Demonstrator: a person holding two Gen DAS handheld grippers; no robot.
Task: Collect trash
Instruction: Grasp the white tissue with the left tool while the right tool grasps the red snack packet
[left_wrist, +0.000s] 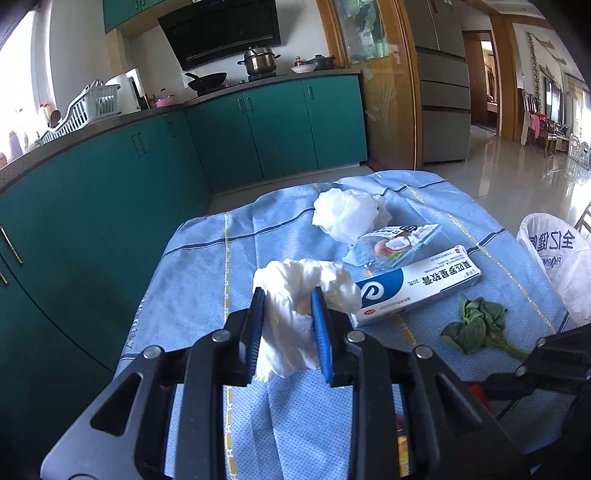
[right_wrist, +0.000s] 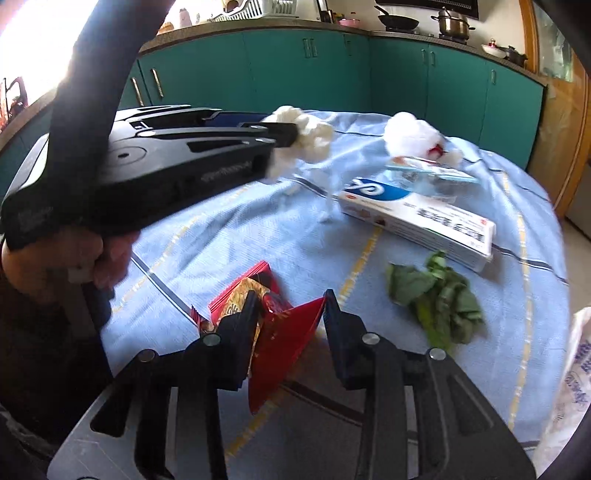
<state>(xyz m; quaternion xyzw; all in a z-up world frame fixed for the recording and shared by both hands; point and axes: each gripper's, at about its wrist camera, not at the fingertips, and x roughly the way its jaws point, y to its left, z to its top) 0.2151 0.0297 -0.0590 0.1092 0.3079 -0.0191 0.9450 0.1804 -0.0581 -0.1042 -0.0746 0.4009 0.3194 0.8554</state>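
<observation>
My left gripper (left_wrist: 288, 295) is shut on a crumpled white tissue (left_wrist: 295, 295) above the blue tablecloth (left_wrist: 207, 266); from the right wrist view the same gripper (right_wrist: 284, 136) holds the tissue (right_wrist: 310, 136) clear of the cloth. My right gripper (right_wrist: 290, 299) is closed around a red snack wrapper (right_wrist: 280, 347) near the table's front. On the cloth lie a second tissue wad (left_wrist: 343, 214), a coconut snack packet (left_wrist: 395, 243), a white and blue ointment box (left_wrist: 413, 288) and wilted green leaves (left_wrist: 476, 325).
A white plastic trash bag (left_wrist: 554, 258) hangs open at the table's right edge, also in the right wrist view (right_wrist: 569, 387). Teal kitchen cabinets (left_wrist: 258, 125) stand beyond the table, with a tiled floor to the right.
</observation>
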